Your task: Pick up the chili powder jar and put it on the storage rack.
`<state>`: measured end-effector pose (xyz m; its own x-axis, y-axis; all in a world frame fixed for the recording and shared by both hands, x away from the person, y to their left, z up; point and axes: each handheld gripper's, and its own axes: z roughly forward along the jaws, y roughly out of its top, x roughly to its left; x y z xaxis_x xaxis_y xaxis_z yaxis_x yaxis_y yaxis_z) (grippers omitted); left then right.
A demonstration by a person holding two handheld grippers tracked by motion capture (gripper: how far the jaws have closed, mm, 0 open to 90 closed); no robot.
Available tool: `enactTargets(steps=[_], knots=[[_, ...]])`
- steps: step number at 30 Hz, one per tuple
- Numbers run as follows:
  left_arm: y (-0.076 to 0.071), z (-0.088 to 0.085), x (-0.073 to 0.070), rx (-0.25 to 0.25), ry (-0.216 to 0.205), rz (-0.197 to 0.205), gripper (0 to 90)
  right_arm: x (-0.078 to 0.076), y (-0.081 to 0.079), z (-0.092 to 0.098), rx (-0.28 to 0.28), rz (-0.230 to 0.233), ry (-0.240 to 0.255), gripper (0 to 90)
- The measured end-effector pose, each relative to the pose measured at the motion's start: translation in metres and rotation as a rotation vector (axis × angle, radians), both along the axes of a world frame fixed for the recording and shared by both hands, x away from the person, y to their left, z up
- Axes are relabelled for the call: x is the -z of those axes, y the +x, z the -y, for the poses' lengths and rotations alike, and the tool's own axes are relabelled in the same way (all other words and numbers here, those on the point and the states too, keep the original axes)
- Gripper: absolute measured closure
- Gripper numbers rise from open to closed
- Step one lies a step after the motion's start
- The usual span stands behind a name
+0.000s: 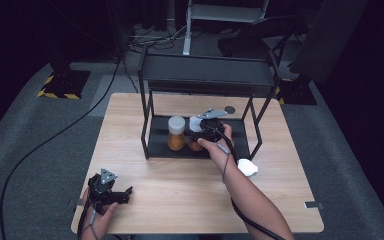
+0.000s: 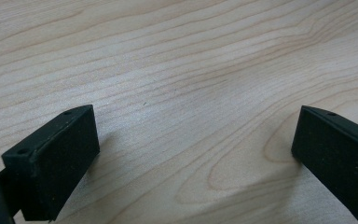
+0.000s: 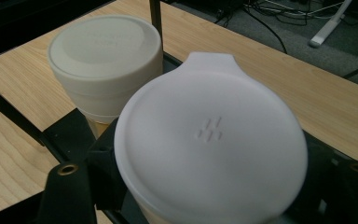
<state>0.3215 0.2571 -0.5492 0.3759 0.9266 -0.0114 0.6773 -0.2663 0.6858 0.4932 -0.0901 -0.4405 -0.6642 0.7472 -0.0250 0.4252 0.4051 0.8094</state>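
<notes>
Setting: light wooden desk (image 1: 180,200) carrying a black two-tier metal rack (image 1: 205,75) on its far half; dark carpet around it, with cables trailing on the floor.

Right tool (image 1: 200,137): held by the person's right hand, reached in over the rack's lower shelf (image 1: 155,145). Its jaws are clenched on a jar with a white lid (image 3: 209,149); in the right gripper view the black jaws flank the jar on either side just beneath the lid, which carries a small tab on its rim and a faint embossed mark in the middle.

Held jar: seen in the high view at the middle of the lower shelf, its orange contents partly visible below the tool. Whether its base rests on the shelf or hangs just above it cannot be told.

Second jar (image 1: 176,134): upright on the same shelf, just beside the held jar on its left in the high view; cream lid, orange-brown contents. In the right gripper view it stands behind the held jar, very close to it.

Left tool (image 1: 107,192): resting low at the near left corner of the desk in the person's left hand. Its jaws are released, standing wide apart over bare wood grain with nothing between them.

White object (image 1: 247,167): small, lying on the desk near the right forearm, in front of the rack.
</notes>
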Motion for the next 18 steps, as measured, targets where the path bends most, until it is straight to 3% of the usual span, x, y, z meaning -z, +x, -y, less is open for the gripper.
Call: enactTargets(steps=[18], knots=[[0.0, 0.0, 0.0, 0.0, 0.0, 0.0, 0.3, 0.014, 0.003, 0.005, 0.028, -0.02, 0.008, 30.4]])
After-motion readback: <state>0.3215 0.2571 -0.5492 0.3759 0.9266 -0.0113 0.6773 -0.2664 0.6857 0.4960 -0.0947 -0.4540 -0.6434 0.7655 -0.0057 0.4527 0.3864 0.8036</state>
